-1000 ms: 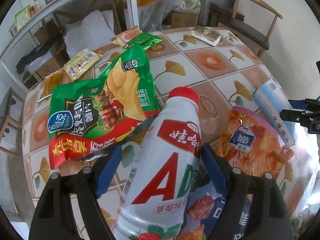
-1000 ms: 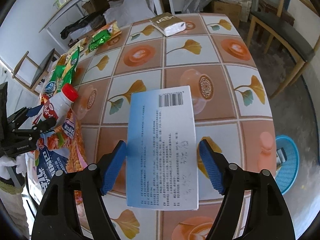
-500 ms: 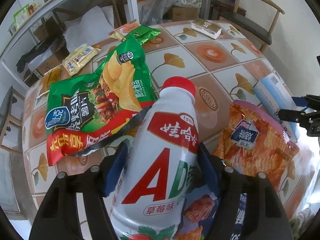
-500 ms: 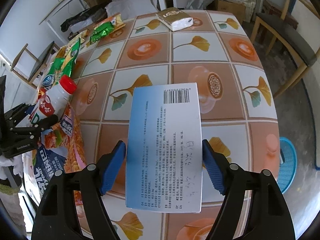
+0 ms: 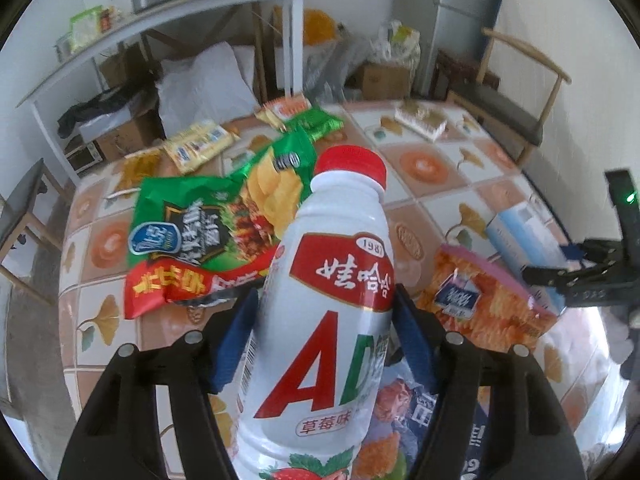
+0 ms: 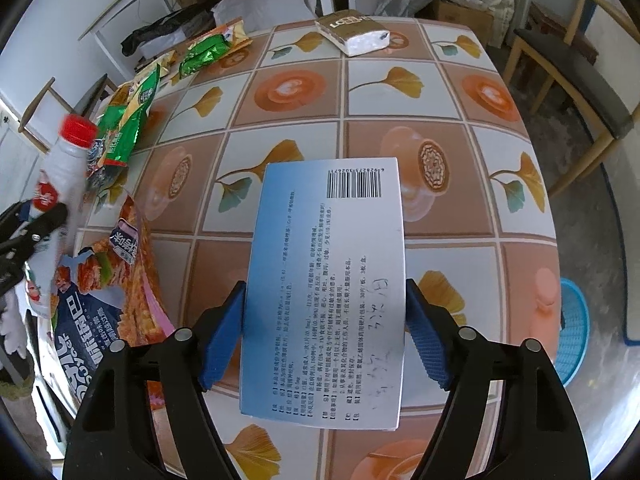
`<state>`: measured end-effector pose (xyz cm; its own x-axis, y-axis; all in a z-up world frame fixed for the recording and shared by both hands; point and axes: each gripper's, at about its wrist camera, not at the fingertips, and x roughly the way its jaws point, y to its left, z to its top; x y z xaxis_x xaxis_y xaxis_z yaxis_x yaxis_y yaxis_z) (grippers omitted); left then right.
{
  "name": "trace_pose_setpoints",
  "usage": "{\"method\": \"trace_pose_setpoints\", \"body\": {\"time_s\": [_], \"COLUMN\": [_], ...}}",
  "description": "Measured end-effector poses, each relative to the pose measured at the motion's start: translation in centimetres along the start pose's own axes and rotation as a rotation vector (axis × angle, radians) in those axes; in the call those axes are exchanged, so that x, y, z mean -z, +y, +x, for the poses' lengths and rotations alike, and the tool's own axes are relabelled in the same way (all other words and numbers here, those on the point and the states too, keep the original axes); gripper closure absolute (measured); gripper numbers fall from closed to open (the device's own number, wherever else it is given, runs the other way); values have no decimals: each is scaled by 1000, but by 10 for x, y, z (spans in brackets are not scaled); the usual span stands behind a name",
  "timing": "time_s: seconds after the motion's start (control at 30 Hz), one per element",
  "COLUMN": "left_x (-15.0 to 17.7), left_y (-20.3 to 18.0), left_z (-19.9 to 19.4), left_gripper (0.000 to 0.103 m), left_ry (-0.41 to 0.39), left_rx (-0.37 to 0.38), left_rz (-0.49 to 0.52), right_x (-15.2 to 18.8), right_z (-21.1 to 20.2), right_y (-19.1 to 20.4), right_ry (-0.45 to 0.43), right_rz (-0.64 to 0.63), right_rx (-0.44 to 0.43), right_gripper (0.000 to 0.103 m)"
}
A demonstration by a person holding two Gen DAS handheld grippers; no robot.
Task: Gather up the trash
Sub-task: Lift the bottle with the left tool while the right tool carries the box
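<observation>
Wrappers (image 5: pixel 208 232) litter ginkgo-patterned tablecloth (image 6: pixel 400 80); chair (image 6: pixel 580 72) beside it.

The bottle (image 5: pixel 324 332) stands between the left fingers (image 5: pixel 236 344); the chip bag (image 5: pixel 212 232) lies on the bench (image 5: pixel 432 168) beyond them, left.

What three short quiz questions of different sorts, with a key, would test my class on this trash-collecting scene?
1. True or false: the left gripper holds a white bottle with a red cap.
2. The right gripper grips: A) a green chip bag, B) a pale blue box, C) a tissue pack.
3. Fill in: off the table's right edge, a blue ____ stands on the floor.

Key: 1 true; 2 B; 3 basket.
</observation>
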<state>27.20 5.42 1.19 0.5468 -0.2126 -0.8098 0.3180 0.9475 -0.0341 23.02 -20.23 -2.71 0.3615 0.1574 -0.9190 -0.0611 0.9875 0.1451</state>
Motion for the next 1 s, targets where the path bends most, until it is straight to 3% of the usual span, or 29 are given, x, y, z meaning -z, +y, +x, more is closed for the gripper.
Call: {"method": "trace_pose_setpoints", "body": {"time_s": [0.47,1.0], "left_x": [5,4], "left_y": [0,-30], "left_z": [-68,-102], "left_gripper": [38,39], "left_ry": [-175,-244], "left_rx": [-12,2], "left_rz": [-100,-91], "right_x": [3,12], "right_z": [-23,-74], "right_y": [-17,-27], "right_ry": [-74,-164], "right_rz": [35,61], "right_rx": [-16,-73], "right_gripper": [34,34]}}
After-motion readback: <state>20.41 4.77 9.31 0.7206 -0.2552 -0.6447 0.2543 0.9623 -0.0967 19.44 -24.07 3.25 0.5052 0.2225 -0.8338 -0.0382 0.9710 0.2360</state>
